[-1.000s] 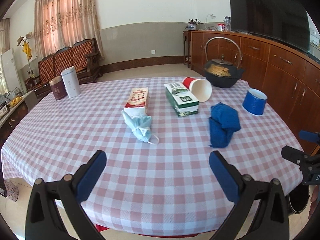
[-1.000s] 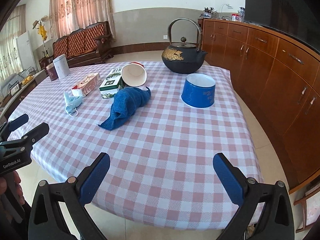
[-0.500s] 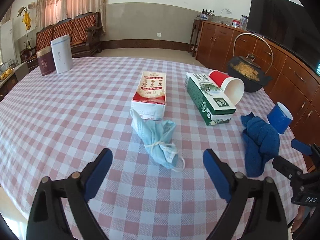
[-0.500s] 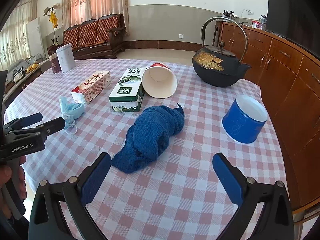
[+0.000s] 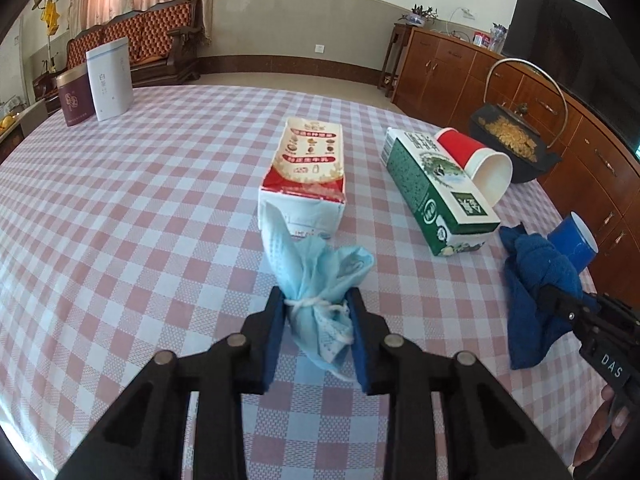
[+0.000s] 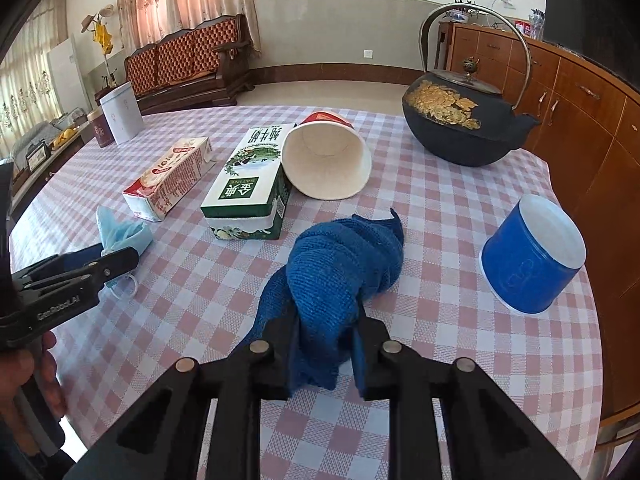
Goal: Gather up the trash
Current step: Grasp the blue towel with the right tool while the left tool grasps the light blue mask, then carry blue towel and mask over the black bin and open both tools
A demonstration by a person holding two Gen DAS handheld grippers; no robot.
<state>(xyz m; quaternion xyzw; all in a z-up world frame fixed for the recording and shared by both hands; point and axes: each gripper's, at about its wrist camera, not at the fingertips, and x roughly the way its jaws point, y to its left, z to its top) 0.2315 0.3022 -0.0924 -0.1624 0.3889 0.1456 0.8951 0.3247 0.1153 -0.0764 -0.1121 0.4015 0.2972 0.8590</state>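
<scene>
Round table under a pink-and-white checked tablecloth (image 5: pixel 120 208), sofa and wooden cabinets behind.
Half a second ago both grippers hung open; now the left gripper (image 5: pixel 316 320) is clenched on the crumpled blue face mask (image 5: pixel 316 276) just before the red milk carton (image 5: pixel 308 168), and the right gripper (image 6: pixel 324 350) grips the blue towel (image 6: pixel 344 272) right of that carton.

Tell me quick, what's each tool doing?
Left tool: closed on the face mask.
Right tool: closed on the blue cloth.
</scene>
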